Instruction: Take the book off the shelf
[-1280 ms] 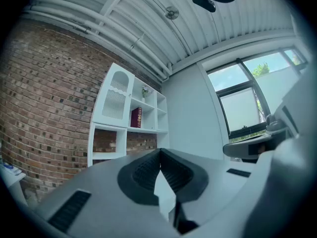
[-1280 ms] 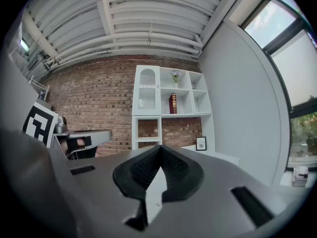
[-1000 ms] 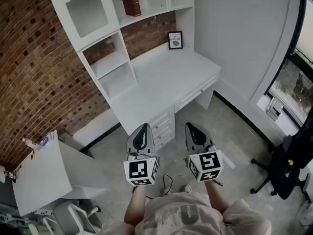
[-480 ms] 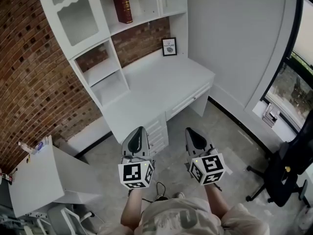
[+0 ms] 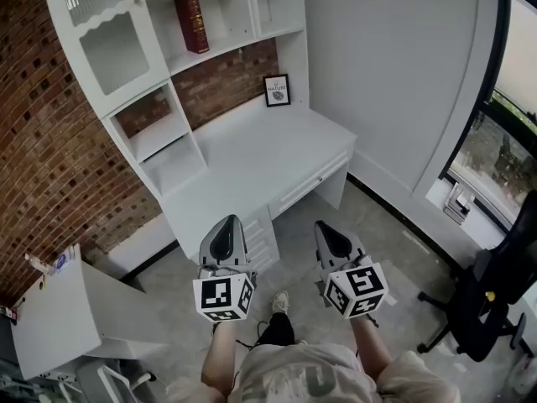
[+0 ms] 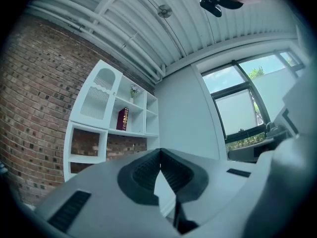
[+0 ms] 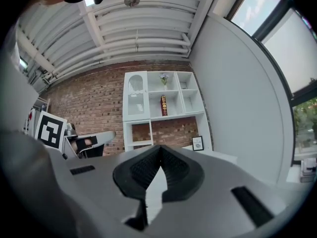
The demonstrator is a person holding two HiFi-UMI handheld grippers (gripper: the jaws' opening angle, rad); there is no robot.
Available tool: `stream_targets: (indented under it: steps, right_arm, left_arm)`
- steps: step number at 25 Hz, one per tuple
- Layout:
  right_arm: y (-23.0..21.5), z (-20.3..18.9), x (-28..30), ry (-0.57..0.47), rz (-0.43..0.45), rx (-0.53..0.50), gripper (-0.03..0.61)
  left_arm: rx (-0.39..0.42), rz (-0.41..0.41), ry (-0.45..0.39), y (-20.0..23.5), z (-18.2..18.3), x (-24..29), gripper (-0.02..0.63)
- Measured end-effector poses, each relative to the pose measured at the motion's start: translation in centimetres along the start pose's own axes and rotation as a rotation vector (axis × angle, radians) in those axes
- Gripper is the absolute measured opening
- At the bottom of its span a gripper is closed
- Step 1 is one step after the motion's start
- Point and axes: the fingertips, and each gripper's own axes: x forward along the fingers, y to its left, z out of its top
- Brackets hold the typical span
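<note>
A dark red book (image 5: pixel 191 23) stands upright on a shelf of the white shelf unit (image 5: pixel 143 133) above the desk, against the brick wall. It also shows small and far off as the book (image 6: pixel 123 119) in the left gripper view and the book (image 7: pixel 163 105) in the right gripper view. My left gripper (image 5: pixel 222 233) and right gripper (image 5: pixel 329 232) hang side by side low in the head view, over the floor in front of the desk, far from the book. Both are shut with nothing between the jaws, as the left gripper (image 6: pixel 159 155) and right gripper (image 7: pixel 160 151) show in their own views.
A white desk (image 5: pixel 260 154) with drawers stands under the shelves, with a small framed picture (image 5: pixel 277 90) at its back. A second white table (image 5: pixel 59 317) is at the lower left, a black office chair (image 5: pixel 491 300) at the right by the window.
The head view has shifted so the desk and shelves slide left and down in frame, showing more of the shelf. Both grippers keep their place and stay shut.
</note>
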Motion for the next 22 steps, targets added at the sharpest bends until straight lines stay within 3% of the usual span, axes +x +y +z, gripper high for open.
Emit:
stream_targets:
  steps: [7, 13, 17, 22]
  right_arm:
    - [-2.2, -0.8, 3.3, 0.001, 0.004, -0.004, 0.012]
    - [-3.8, -0.9, 8.9, -0.016, -0.019, -0.095, 0.012]
    - [-5.5, -0.9, 14.9, 0.022, -0.006, -0.107, 0.012]
    - [-7.0, 2.2, 25.2, -0.030, -0.006, -0.135, 0.012]
  left_arm:
    - [-0.001, 0.023, 0.008, 1.8, -1.4, 3.8, 0.012]
    - [-0.025, 0.036, -0.007, 4.3, -3.5, 9.5, 0.012]
    - [-0.021, 0.037, 0.016, 6.4, -4.5, 15.0, 0.012]
    - [-0.027, 0.050, 0.004, 11.2, -3.8, 23.6, 0.012]
